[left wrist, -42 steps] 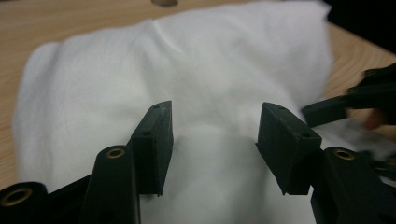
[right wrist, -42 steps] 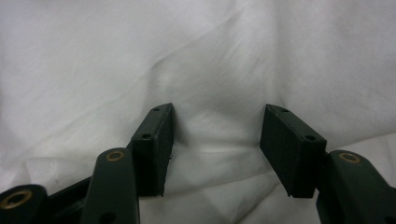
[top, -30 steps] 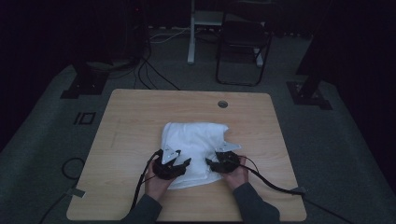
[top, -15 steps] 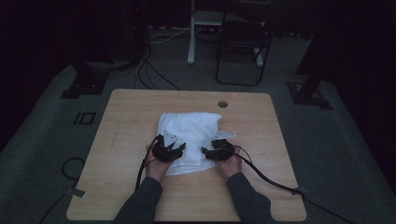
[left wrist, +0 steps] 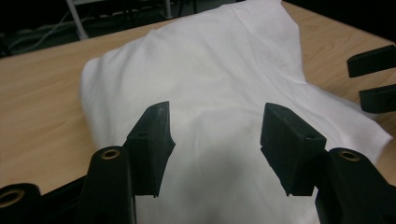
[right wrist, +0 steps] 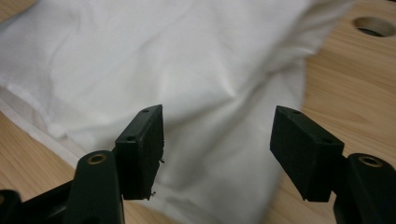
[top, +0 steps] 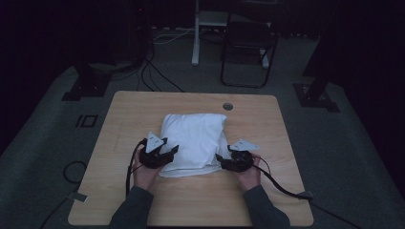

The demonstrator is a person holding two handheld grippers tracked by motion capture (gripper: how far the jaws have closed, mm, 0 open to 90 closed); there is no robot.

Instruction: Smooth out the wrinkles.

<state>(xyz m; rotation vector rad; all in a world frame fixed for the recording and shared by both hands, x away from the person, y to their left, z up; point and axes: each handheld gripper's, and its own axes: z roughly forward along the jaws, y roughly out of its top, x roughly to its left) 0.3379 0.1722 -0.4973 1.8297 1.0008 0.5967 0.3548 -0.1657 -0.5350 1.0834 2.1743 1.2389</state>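
Observation:
A puffy white pillow [top: 193, 138] lies in the middle of the wooden table [top: 282, 138]. My left gripper [top: 173, 151] is at the pillow's near left corner. In the left gripper view its jaws stand apart [left wrist: 215, 112] over the white cloth [left wrist: 205, 70], gripping nothing. My right gripper [top: 219, 158] is at the near right corner. Its jaws [right wrist: 218, 113] have just been opening and hang wide above the cloth [right wrist: 177, 60], with nothing pinched between them. The right gripper's jaws [left wrist: 373, 79] show at the edge of the left gripper view.
A round cable hole [top: 228, 106] sits in the table behind the pillow, seen also as a hole [right wrist: 373, 25] in the right gripper view. Cables trail from both grippers off the near edge. A chair [top: 248, 47] and stands are on the dark floor beyond.
The pillow has shifted away from the person and looks smoother and plumper. Both hands moved apart to its near corners and rose a little. The right jaws opened wider.

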